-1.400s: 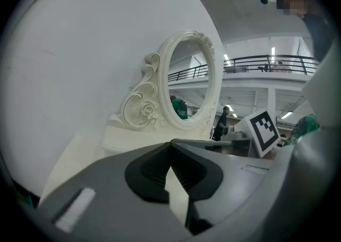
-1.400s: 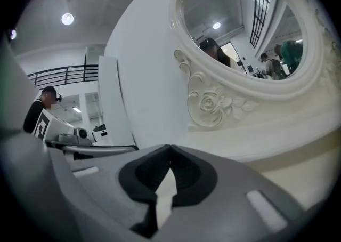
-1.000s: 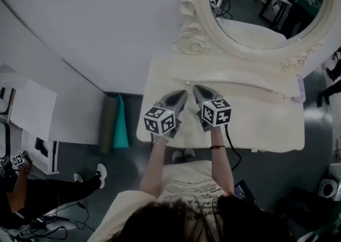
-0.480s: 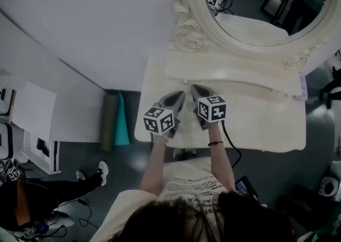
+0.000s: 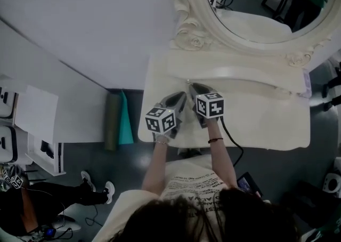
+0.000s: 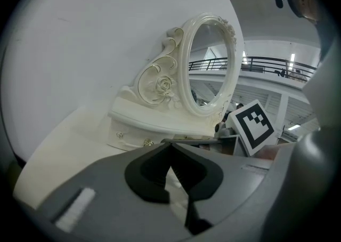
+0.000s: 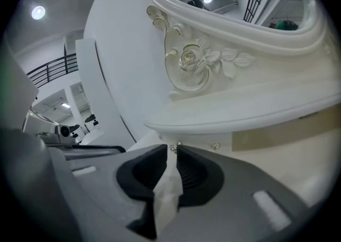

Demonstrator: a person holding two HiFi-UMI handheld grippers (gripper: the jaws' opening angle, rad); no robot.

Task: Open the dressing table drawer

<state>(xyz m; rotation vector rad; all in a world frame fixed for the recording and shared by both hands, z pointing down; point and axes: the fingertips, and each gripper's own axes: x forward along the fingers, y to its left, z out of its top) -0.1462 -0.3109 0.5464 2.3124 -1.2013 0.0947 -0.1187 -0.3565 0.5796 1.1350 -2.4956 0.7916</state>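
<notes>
Grey floor and a white wall frame the cream table (image 5: pixel 266 123), whose shut drawer (image 7: pixel 200 140) sits under the mirror (image 5: pixel 256 1) shelf. The right tool (image 7: pixel 170 150), jaws just parted slightly and empty, faces the small knob (image 7: pixel 173 146), and so narrow a gap may glance off it. The left tool (image 6: pixel 170 144) is pressed together.

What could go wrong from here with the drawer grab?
The right hand-held gripper has just been opening its jaws, nothing between them yet; the gap looks narrow for the small drawer knob just ahead, so it may bump or slip off. The shut left hand-held gripper sits close beside and might collide on the pull.
</notes>
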